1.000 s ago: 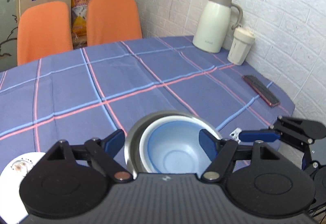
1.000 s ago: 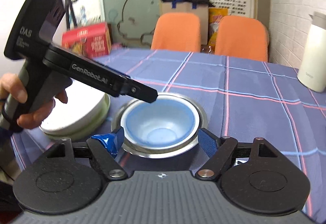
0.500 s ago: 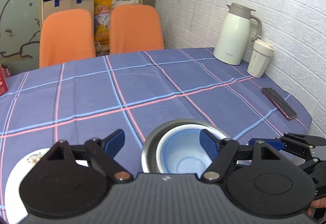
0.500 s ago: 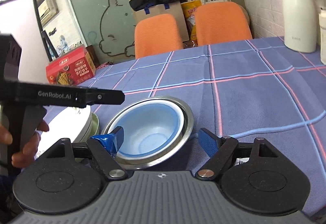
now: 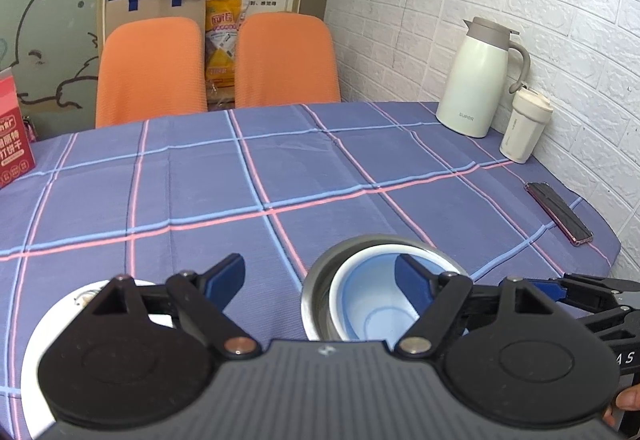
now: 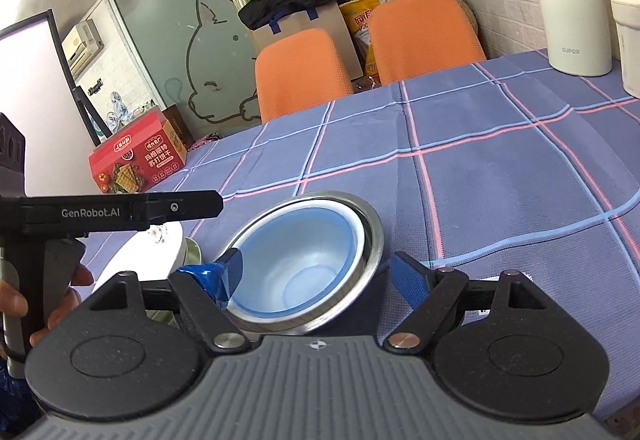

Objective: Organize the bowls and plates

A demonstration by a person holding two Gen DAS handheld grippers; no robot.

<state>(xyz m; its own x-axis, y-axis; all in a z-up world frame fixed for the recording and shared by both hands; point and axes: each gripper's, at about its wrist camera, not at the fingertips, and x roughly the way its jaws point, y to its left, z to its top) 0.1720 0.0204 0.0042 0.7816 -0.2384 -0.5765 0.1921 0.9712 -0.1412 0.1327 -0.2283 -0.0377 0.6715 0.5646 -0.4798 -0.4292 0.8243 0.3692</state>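
Observation:
A light blue bowl [image 5: 372, 304] [image 6: 296, 260] sits nested inside a steel bowl [image 5: 320, 280] [image 6: 370, 236] near the table's front edge. Left of them lies a white plate [image 5: 40, 336] [image 6: 160, 252] on a greenish dish. My left gripper [image 5: 320, 276] hangs open above the cloth; its right finger is over the blue bowl. In the right wrist view my right gripper [image 6: 316, 276] is open, with its fingers either side of the nested bowls and nothing held. The left gripper's body [image 6: 112, 210] shows in that view, held in a hand.
A white thermos jug [image 5: 478, 80] and a cream tumbler [image 5: 524, 128] stand at the back right by the brick wall. A phone [image 5: 560, 212] lies near the right edge. A red biscuit box [image 6: 136, 160] sits at the far left. Two orange chairs [image 5: 216, 64] stand behind the table.
Both grippers have drawn back and up from the nested bowls, which now sit lower in both views. The bowls have stayed in place. Both grippers stay open.

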